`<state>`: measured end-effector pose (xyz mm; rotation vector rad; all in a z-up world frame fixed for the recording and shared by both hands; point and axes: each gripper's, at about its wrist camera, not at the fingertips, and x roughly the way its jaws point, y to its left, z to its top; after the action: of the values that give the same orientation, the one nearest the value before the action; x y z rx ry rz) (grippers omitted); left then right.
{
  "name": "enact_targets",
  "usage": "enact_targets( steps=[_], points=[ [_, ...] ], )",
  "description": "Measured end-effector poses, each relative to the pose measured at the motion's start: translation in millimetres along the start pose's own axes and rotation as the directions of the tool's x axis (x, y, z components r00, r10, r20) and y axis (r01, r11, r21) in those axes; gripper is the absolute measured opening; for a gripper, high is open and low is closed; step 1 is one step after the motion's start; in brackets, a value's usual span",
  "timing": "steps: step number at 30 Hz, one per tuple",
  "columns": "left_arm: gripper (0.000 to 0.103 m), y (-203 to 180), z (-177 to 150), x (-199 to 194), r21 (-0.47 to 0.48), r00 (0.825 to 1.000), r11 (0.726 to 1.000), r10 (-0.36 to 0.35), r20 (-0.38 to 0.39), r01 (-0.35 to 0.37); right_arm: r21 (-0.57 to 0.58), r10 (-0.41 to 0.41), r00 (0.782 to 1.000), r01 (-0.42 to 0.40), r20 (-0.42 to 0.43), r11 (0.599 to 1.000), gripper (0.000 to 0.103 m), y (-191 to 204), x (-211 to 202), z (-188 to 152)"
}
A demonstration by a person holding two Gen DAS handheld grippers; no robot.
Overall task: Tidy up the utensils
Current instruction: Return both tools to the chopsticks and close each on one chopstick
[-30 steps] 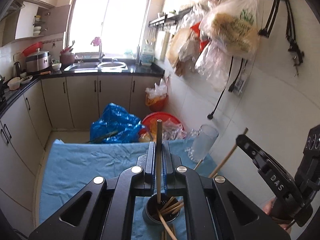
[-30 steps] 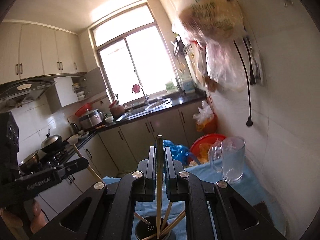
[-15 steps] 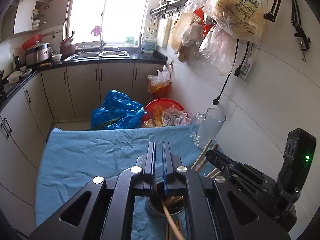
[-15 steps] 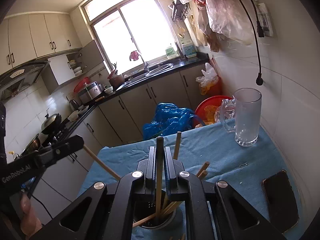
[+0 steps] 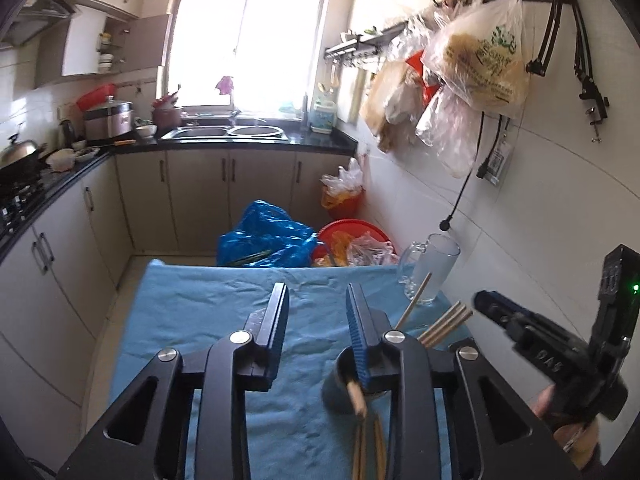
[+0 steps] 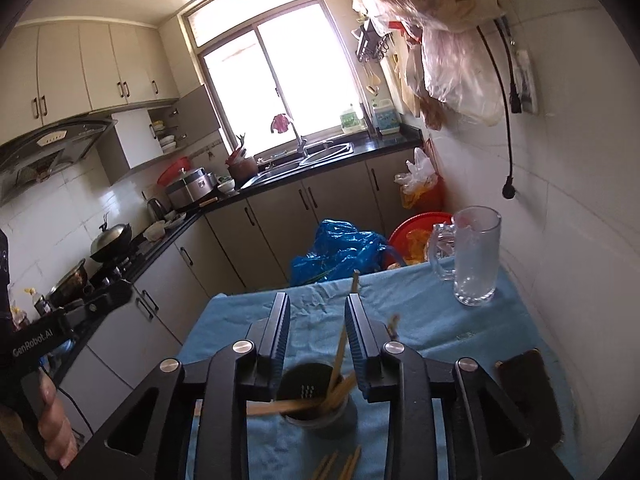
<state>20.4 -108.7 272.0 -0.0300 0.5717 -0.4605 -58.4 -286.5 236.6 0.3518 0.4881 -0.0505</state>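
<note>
Both our tongs opening over the chopstick holder, nothing gripped.
Left tongs (image 5: 316,320) and right tongs (image 6: 316,320) empty; chopsticks (image 6: 340,364) lean in dark holder (image 6: 320,404) on blue table (image 6: 460,344), glass mug (image 6: 476,256) at 2 o'clock.

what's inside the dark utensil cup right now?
The cup holds several wooden chopsticks leaning against its rim, and drain holes show in its bottom. The right gripper's fingers cover part of the rim.

Lighting: strong daylight through the window (image 5: 248,40), panes blown out white; fisheye bending and dark vignette at corners; chopsticks (image 6: 340,364) apparently motion-blurred; hanging bags (image 5: 476,64) slightly soft
</note>
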Motion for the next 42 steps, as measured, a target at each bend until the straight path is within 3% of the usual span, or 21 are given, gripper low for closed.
enact_targets(
  steps=[7,11,16,18,20,22,28,33,39,42],
  points=[
    [0.046,28,-54,-52,-0.022,0.998,0.998,0.062,0.003,-0.062,-0.037,-0.022,0.996,0.019,-0.085,0.999,0.049,-2,-42,-35],
    [0.046,38,-112,-50,-0.028,0.993,0.998,0.047,-0.105,-0.05,-0.056,-0.03,0.974,0.018,-0.226,0.998,0.049,-10,-42,-83],
    [0.046,33,-181,-19,-0.024,0.967,1.0,0.003,-0.256,-0.01,0.009,0.02,0.909,-0.017,-0.417,1.0,0.049,-26,-21,-156],
    [0.044,23,-200,-7,-0.008,0.954,1.0,-0.02,-0.299,0.019,0.063,0.064,0.873,-0.039,-0.483,0.997,0.045,-31,-9,-182],
    [0.037,10,-216,7,0.018,0.94,0.999,-0.038,-0.338,0.047,0.078,0.079,0.852,-0.046,-0.518,0.996,0.033,-30,0,-200],
    [0.036,-2,-226,21,0.038,0.926,0.997,-0.052,-0.374,0.071,0.065,0.085,0.837,-0.058,-0.541,0.996,0.031,-25,7,-216],
    [0.03,-19,-245,52,0.063,0.893,0.993,-0.061,-0.447,0.1,-0.02,0.046,0.835,-0.068,-0.548,0.998,0.025,-5,19,-236],
    [0.026,-25,-251,69,0.057,0.871,0.991,-0.077,-0.485,0.119,-0.037,0.018,0.849,-0.043,-0.528,0.998,0.022,-2,22,-237],
    [0.024,-34,-251,83,0.081,0.868,0.99,-0.062,-0.492,0.117,-0.02,0.01,0.857,-0.024,-0.515,1.0,0.021,-14,17,-234],
    [0.017,-36,-249,88,0.086,0.868,0.991,-0.048,-0.495,0.103,-0.028,0.001,0.859,-0.018,-0.512,0.999,0.018,-15,17,-235]
  ],
)
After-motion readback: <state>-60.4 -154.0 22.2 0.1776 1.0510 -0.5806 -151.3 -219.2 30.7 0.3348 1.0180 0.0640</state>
